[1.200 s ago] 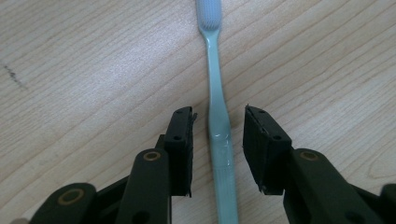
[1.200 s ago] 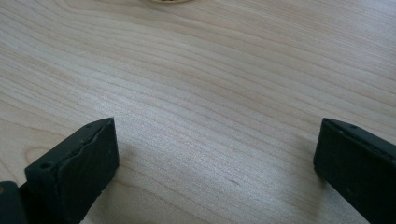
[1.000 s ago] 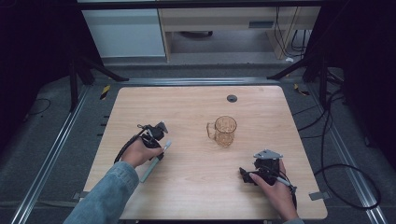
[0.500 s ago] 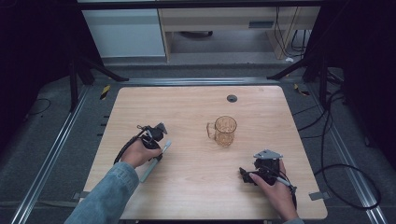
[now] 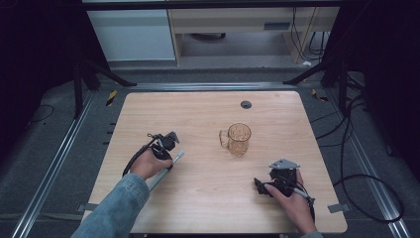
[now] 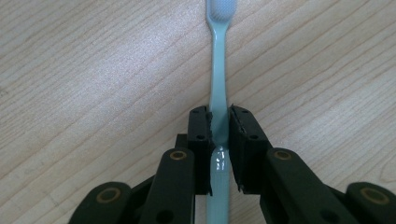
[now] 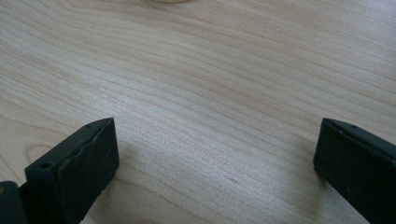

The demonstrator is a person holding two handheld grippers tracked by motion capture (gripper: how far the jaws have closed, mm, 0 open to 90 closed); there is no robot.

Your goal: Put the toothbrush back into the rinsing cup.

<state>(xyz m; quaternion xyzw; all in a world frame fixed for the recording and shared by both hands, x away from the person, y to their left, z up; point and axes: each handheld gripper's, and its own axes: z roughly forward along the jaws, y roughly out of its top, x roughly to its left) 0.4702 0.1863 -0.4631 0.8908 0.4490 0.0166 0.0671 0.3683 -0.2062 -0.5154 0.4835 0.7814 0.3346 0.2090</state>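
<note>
Toothbrush [image 6: 218, 88]: flat on counter [image 5: 208, 198], left of glass mug [image 5: 238, 139].
Handling: light, stiff plastic, smooth and likely slippery; best gripped mid-handle.
Left gripper [image 6: 219, 128]: fingers just closed, clamped on handle.
Right gripper [image 7: 215, 154]: fingers spread wide, holding nothing.

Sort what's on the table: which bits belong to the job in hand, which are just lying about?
In the job:
- toothbrush, lying on the table, clamped between the jaws of the left gripper, which have just been closing
- glass mug, probably where it goes

Lying about:
- right gripper, jaws wide, nothing between them
- dark round disc near the far edge
</note>
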